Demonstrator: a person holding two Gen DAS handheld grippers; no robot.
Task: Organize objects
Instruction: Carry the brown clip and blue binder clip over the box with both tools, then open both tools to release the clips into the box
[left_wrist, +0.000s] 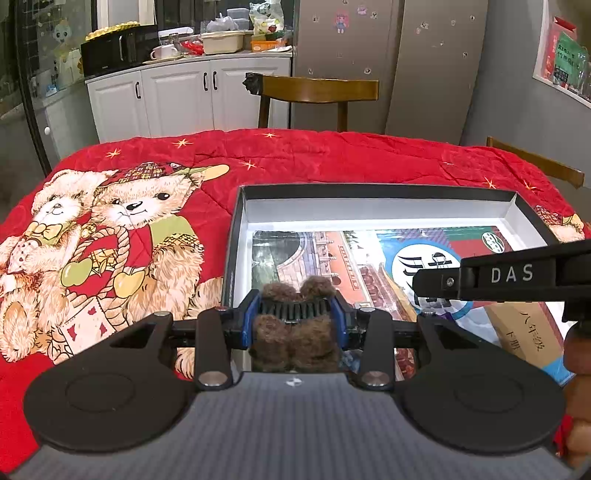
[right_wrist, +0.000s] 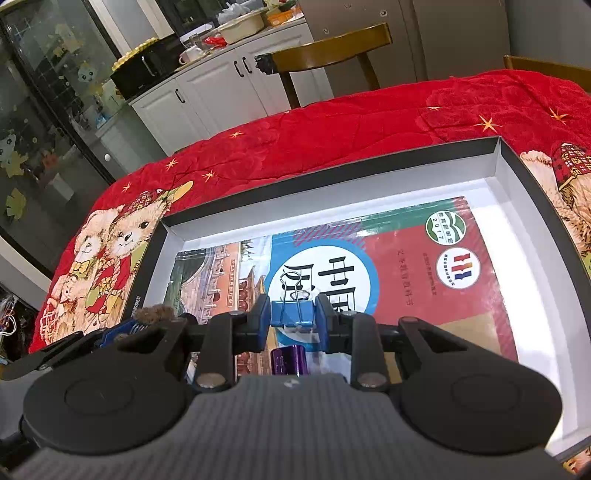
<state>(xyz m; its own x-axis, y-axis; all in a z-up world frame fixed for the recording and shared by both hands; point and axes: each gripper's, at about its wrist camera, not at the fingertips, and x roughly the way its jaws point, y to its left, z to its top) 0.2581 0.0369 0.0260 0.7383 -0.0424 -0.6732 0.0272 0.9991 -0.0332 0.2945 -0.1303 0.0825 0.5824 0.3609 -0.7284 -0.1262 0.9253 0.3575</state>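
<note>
My left gripper (left_wrist: 295, 314) is shut on a brown fuzzy hair claw clip (left_wrist: 295, 339) with black teeth, held over the near left part of the open box (left_wrist: 369, 192). My right gripper (right_wrist: 293, 314) is shut on a blue binder clip (right_wrist: 293, 314) with its wire handles up, held over the textbook (right_wrist: 406, 280) that lies flat in the box (right_wrist: 332, 173). A purple cylinder (right_wrist: 288, 360) shows just below the binder clip. The left gripper and its clip (right_wrist: 153, 314) show at the lower left of the right wrist view. The right gripper's arm (left_wrist: 517, 277) crosses the right of the left wrist view.
The box sits on a red quilt with teddy bears (left_wrist: 122, 221) covering the table. Wooden chairs (left_wrist: 317, 92) stand behind the table. White cabinets with a microwave (left_wrist: 118, 48) and a grey fridge (left_wrist: 388, 55) are beyond.
</note>
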